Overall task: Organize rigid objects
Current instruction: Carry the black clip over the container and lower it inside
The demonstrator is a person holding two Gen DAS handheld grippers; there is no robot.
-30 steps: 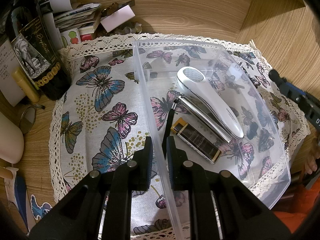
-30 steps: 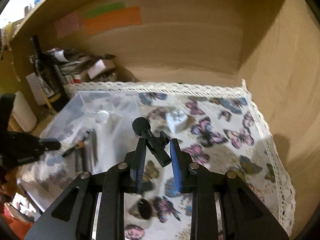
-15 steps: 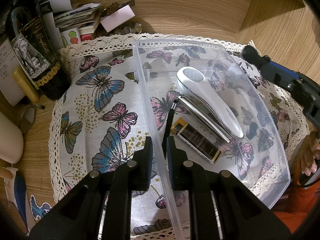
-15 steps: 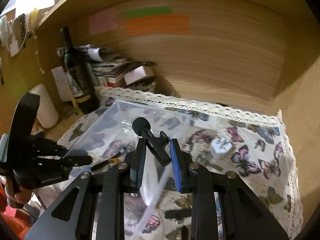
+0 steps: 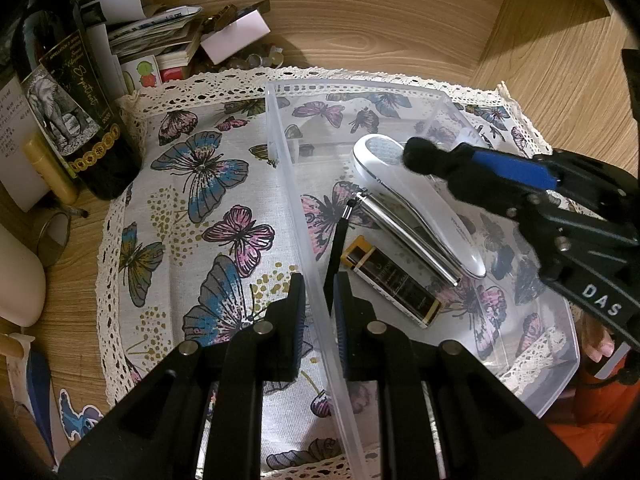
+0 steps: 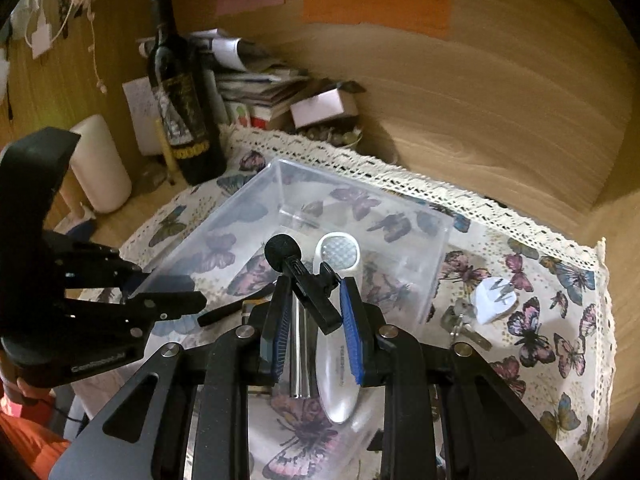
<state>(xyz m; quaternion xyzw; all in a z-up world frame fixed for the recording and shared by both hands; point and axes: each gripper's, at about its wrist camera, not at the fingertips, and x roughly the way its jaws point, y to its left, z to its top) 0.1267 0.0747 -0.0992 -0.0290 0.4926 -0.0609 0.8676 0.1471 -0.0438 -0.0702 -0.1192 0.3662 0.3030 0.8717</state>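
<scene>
Over clear bin (image 6: 436, 240): right gripper (image 6: 314, 312) clamps small black mic (image 6: 300, 272), rigid, light; left gripper (image 5: 320, 308) pinches bin wall.

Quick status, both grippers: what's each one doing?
Left gripper: shut on the clear bin wall.
Right gripper: shut on a small black microphone.

A clear plastic bin (image 5: 400, 92) sits on a butterfly-print cloth (image 5: 208, 216). Inside it, a white handheld device (image 5: 420, 200), a silver metal tube (image 5: 408, 236) and a black-and-gold box (image 5: 390, 280) lie side by side. A dark wine bottle (image 5: 68, 108) stands left of the cloth.
</scene>
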